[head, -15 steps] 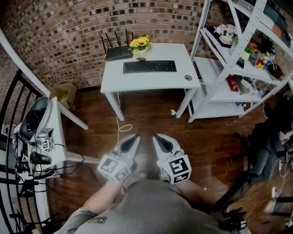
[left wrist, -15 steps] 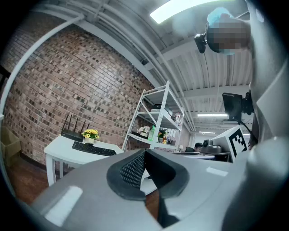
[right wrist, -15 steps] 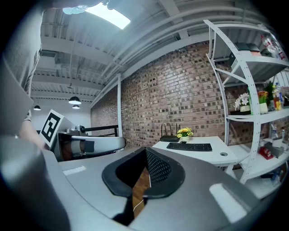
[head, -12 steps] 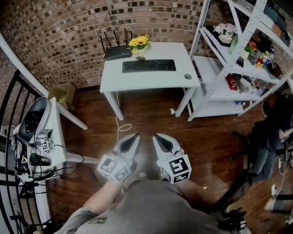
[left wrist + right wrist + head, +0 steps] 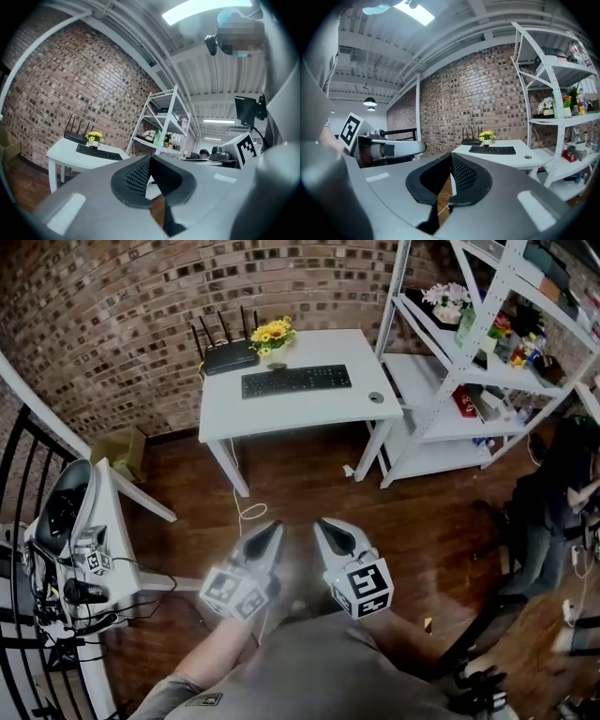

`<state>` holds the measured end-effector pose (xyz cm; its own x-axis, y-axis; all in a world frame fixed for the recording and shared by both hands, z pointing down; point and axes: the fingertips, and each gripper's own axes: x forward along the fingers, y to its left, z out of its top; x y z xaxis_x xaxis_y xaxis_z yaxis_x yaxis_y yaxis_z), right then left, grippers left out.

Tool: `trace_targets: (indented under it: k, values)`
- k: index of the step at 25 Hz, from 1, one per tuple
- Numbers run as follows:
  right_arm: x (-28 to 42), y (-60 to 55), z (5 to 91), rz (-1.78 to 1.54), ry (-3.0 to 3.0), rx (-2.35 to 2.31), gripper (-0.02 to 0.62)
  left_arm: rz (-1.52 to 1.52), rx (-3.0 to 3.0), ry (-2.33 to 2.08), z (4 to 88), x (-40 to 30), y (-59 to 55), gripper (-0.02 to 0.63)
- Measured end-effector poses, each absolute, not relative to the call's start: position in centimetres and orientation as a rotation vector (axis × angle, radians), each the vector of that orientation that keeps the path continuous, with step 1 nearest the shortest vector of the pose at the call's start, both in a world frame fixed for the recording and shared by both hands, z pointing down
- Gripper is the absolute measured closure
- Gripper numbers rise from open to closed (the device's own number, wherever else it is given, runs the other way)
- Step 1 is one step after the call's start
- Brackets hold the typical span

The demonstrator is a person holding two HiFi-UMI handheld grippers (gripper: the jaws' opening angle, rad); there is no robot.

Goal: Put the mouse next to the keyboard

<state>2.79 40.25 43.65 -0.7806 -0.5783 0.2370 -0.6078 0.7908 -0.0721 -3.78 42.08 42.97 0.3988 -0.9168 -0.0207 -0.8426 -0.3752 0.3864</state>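
Both grippers hover side by side, well short of the desk point(image 5: 281, 413). The left gripper point(image 5: 271, 532) and the right gripper point(image 5: 327, 528) each have their jaws pressed together with nothing between them. The mouse point(image 5: 376, 397) sits by the desk's right edge, apart from the keyboard point(image 5: 296, 381) at the desk's middle.

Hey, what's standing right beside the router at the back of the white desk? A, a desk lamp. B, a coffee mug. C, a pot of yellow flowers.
C: the yellow flowers stand just right of the router, behind the keyboard, at the back edge of the desk.
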Motion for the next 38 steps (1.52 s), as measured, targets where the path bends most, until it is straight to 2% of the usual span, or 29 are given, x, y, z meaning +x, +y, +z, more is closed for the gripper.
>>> trace_targets:
  k: [9,18,28,38]
  values:
    - [2.0,35.7,43.9,0.228,-2.781,0.927,0.581,-0.304,2.313,-1.562,43.5,-5.2,37.4,0.604]
    - [0.9,25.5,43.7,0.232,-2.815,0.889,0.581,-0.295,2.255,-1.671,42.8,-7.8,27.3,0.604]
    - [0.9,15.4,44.4,0.249,-2.844,0.793,0.581,-0.271,2.177,-1.77,43.2,-7.5,17.9,0.604]
    - [0.0,10.4,46.2,0.326,-2.817,0.777,0.581,-0.221,2.148,-1.767,44.1,-7.8,13.7,0.604]
